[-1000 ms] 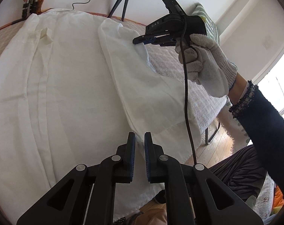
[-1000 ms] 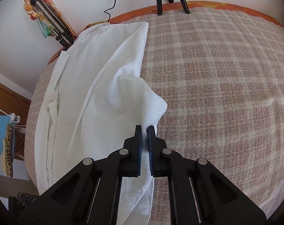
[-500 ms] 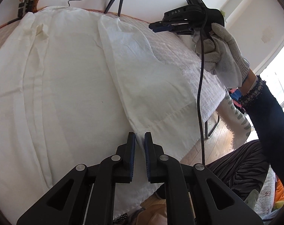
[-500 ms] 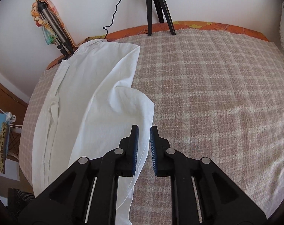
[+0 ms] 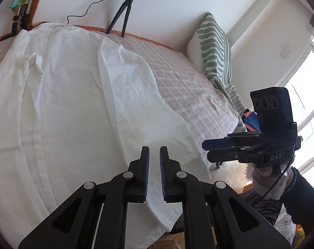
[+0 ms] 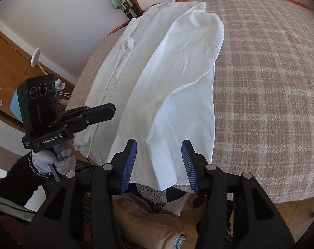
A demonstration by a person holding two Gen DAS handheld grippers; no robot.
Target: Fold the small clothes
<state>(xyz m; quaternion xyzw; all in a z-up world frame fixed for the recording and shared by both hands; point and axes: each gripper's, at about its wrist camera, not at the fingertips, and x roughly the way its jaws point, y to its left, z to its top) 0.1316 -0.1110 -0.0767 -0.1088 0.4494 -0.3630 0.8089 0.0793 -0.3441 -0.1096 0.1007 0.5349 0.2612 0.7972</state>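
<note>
– Shirt (image 5: 63, 103) (image 6: 167, 72) vs right fingers?
– Spread flat on bed (image 6: 271, 83), collar at far end. Sleeve (image 6: 177, 95) folded in along the body, lying lengthwise. Cuff end draped over near bed edge, seen straight between the right gripper (image 6: 159, 145) fingers in the right wrist view.
– Gripped?
– No. Released: jaws wide, just been opening. Cloth framed in the gap but beyond the tips, neither pad (image 6: 130, 161) pressing on it.
– Left side?
– Left gripper (image 5: 154, 150) (image 6: 112, 110) clenched to a thin slit, nothing in it. From its own camera, shirt hem behind and below the tips. From the right wrist view, hovering off the shirt's near left corner, clear of the cloth.
– Poses?
– Right gripper (image 5: 205, 150) tilted steeply down over the near bed edge, off the shirt's near right corner, fingers stacked one over the other from the left camera. Gloved right hand (image 5: 266, 180) under the body, dark sleeve cuff behind it, cable trailing down.
– And left?
– Angled down less steeply, aimed along the shirt toward the collar. Gloved left hand (image 6: 47, 157) below the housing, wrist in a dark cuff.
– Contact anywhere?
– None visible. Both grippers apart from the cloth, one at each near corner, shirt between them.
</note>
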